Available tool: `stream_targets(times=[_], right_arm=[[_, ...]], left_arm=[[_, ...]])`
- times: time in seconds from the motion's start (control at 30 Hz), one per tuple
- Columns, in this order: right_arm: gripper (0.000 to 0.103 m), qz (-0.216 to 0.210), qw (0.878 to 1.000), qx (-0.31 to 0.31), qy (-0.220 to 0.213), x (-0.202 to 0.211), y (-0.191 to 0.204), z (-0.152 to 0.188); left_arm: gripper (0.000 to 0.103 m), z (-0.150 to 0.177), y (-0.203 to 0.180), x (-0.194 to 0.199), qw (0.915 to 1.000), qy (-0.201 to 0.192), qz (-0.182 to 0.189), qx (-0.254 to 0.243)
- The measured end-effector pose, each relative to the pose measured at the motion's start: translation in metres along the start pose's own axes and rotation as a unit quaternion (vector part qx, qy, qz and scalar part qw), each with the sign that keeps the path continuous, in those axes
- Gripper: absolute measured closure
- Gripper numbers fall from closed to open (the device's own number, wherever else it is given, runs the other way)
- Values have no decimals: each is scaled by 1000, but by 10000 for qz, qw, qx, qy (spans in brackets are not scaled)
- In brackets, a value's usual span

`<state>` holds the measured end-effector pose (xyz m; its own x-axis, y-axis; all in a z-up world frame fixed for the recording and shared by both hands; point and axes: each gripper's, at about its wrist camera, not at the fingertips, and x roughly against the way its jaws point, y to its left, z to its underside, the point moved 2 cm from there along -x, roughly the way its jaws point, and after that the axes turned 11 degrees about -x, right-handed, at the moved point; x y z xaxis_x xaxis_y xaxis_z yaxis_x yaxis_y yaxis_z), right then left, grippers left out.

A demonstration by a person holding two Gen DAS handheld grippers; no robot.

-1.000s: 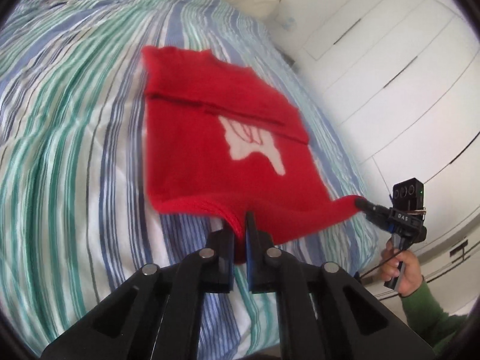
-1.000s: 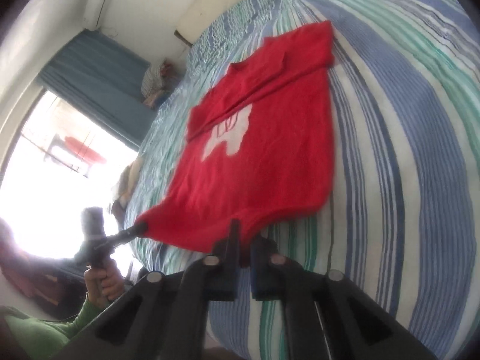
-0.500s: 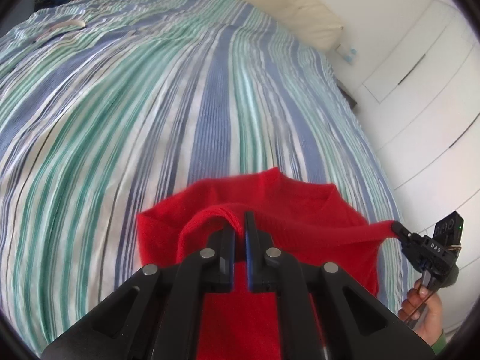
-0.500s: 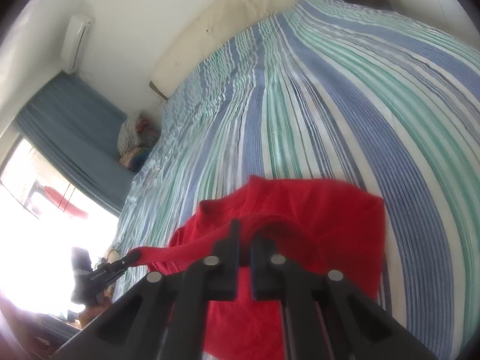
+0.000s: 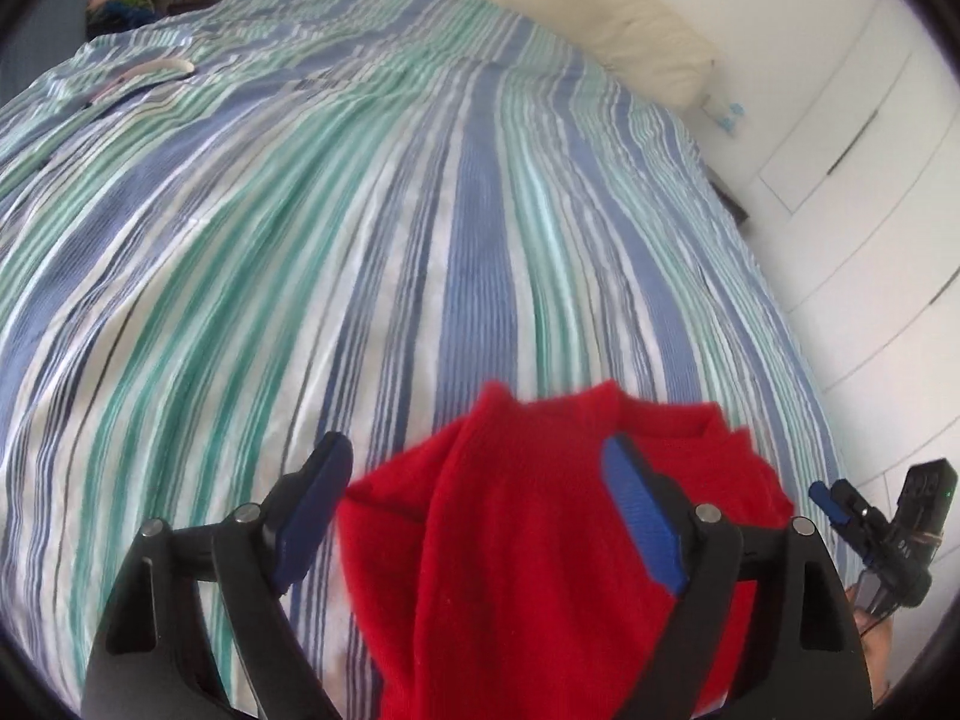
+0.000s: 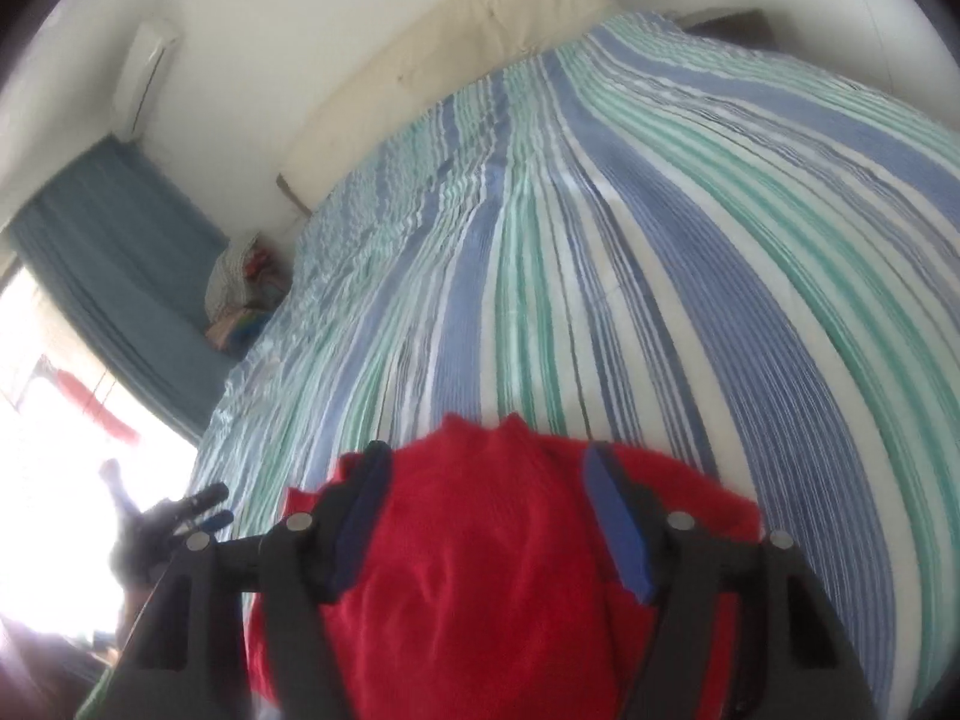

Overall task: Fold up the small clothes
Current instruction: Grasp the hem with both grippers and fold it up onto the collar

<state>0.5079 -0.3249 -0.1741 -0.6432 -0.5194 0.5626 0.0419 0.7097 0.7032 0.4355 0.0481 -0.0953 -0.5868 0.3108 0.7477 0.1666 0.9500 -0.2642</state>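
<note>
- Red garment (image 5: 540, 558) sits bunched between the spread fingers of our left tool (image 5: 474, 480) and right tool (image 6: 486, 480); both have just been opening, wide now, gripping nothing.
- Half a second ago both pinched its hem.
- It now rests doubled on the striped bed (image 5: 360, 240), so we judge this fold released.
</note>
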Motion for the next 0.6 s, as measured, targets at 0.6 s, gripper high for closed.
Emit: stream_targets(times=[0.6], right_arm=[[24,1314,9813,1386,226,106,-40,142]], left_arm=[[4,157,-62,82,9831,-108,-1279,-1309]])
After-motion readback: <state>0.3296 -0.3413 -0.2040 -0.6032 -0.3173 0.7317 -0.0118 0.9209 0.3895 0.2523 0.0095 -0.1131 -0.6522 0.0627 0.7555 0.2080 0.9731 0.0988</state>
